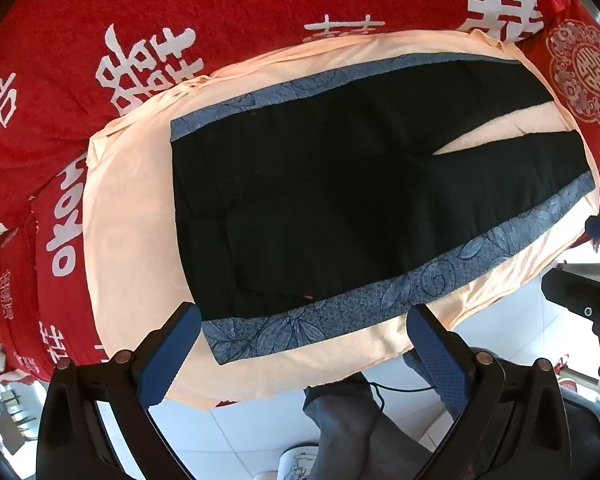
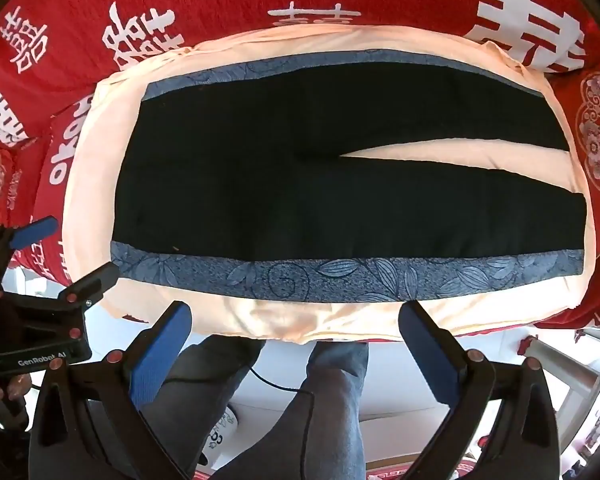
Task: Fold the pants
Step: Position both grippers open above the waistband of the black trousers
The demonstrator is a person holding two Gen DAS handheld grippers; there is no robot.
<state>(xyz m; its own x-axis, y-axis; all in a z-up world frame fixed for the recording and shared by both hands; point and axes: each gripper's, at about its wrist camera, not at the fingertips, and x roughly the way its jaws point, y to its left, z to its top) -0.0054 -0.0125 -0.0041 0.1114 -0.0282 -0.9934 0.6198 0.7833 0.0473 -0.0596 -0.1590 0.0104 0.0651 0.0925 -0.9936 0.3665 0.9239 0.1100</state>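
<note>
Left wrist view: the black pants point(image 1: 340, 184) lie flat in the middle of the frame on a peach cloth point(image 1: 128, 216). A blue flowery stripe runs along each long side. The 2 legs split toward the upper right. A red blanket point(image 1: 220, 8) with white signs fills the top. The left gripper point(image 1: 304, 340) sits at the bottom, wide open, holding nothing.

Right wrist view: the pants point(image 2: 300, 168) spread across the middle. The right gripper point(image 2: 296, 340) is at the bottom, wide open and empty. The person's legs point(image 2: 332, 392) show below it.
</note>
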